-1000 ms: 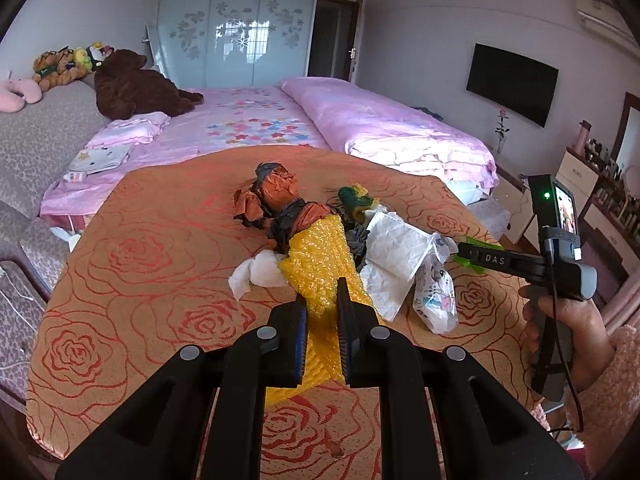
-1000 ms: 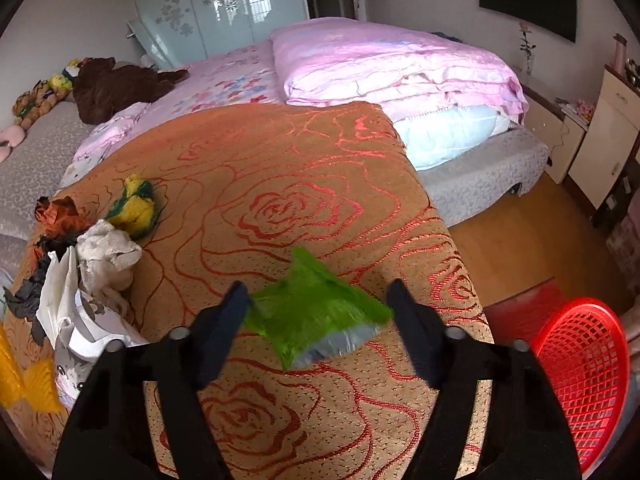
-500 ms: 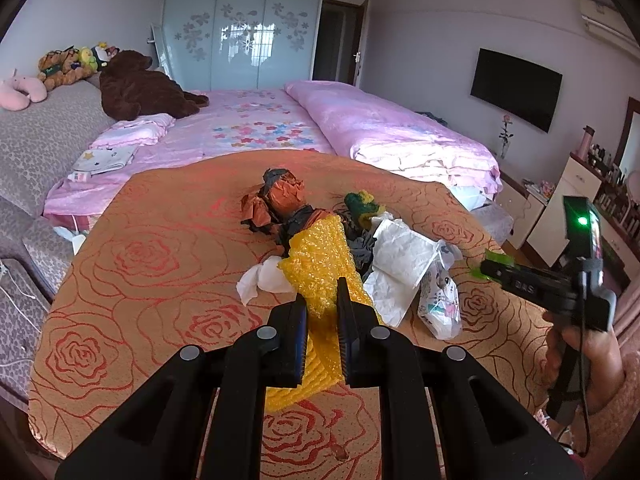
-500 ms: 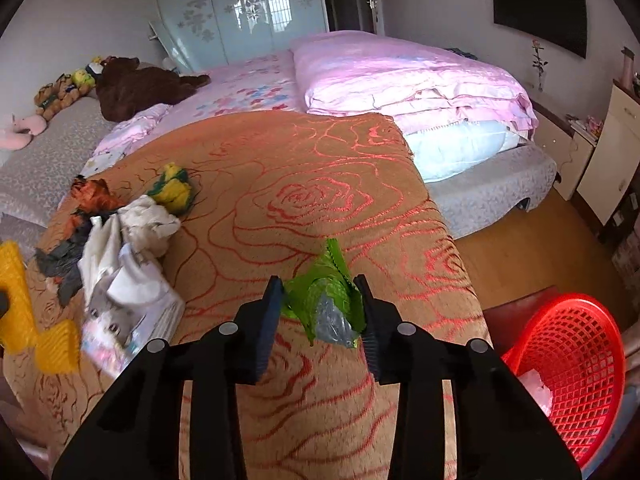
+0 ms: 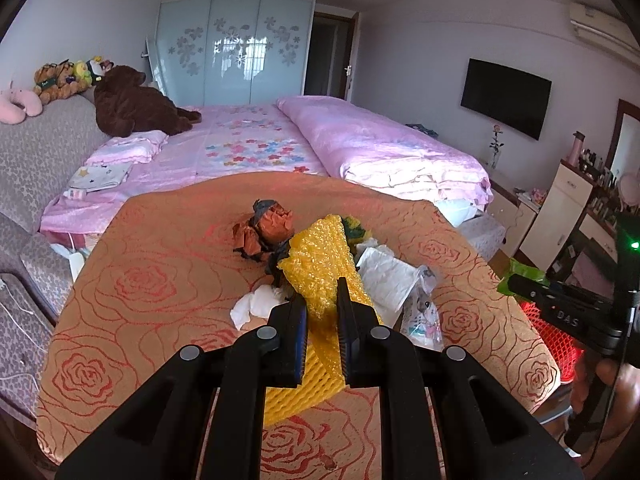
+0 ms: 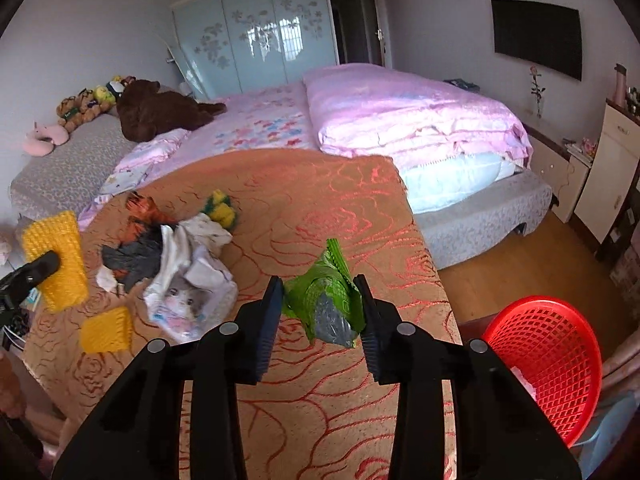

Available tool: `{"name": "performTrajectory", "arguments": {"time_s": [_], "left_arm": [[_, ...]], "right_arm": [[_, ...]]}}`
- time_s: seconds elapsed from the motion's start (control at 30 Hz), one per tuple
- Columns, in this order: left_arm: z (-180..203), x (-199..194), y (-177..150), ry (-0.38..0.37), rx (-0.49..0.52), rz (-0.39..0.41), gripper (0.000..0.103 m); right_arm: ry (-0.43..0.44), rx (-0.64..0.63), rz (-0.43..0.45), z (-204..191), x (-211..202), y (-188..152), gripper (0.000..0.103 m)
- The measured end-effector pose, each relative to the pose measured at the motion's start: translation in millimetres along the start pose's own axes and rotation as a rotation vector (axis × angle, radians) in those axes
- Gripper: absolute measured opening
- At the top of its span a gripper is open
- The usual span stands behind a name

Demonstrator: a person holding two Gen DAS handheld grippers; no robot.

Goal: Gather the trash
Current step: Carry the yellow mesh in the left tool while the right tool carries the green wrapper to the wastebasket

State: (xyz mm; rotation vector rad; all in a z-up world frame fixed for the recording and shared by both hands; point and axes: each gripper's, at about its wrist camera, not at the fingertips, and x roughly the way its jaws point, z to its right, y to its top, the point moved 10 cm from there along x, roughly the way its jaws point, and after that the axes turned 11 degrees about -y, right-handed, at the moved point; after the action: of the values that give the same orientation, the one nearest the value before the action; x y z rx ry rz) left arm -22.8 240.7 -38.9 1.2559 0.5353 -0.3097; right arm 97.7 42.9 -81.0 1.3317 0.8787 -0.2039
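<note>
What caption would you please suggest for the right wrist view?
Right hand-held gripper holds a green wrapper above the orange bedspread, red basket at lower right.

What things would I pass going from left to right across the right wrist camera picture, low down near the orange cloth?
Yellow bubble wrap → cat picture bag → green wrapper held in the right gripper → red basket.

Left gripper (image 5: pixel 322 320) angled down, jaws clamped on yellow foam net (image 5: pixel 320 264). Right gripper (image 6: pixel 320 308) angled down, jaws pinching green wrapper (image 6: pixel 326 300).
</note>
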Motion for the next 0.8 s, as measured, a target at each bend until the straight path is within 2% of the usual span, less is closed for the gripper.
{"name": "performTrajectory", "arguments": {"time_s": [0.37, 0.8], "left_arm": [[21, 7, 8, -0.022, 0.041, 0.000, 0.012], [72, 30, 17, -0.098, 0.128, -0.015, 0.012]], "right_arm": [[-0.022, 0.022, 0.031, 11, -21, 9, 0.036], [-0.113, 0.082, 0.061, 60, -47, 11, 0.036]]}}
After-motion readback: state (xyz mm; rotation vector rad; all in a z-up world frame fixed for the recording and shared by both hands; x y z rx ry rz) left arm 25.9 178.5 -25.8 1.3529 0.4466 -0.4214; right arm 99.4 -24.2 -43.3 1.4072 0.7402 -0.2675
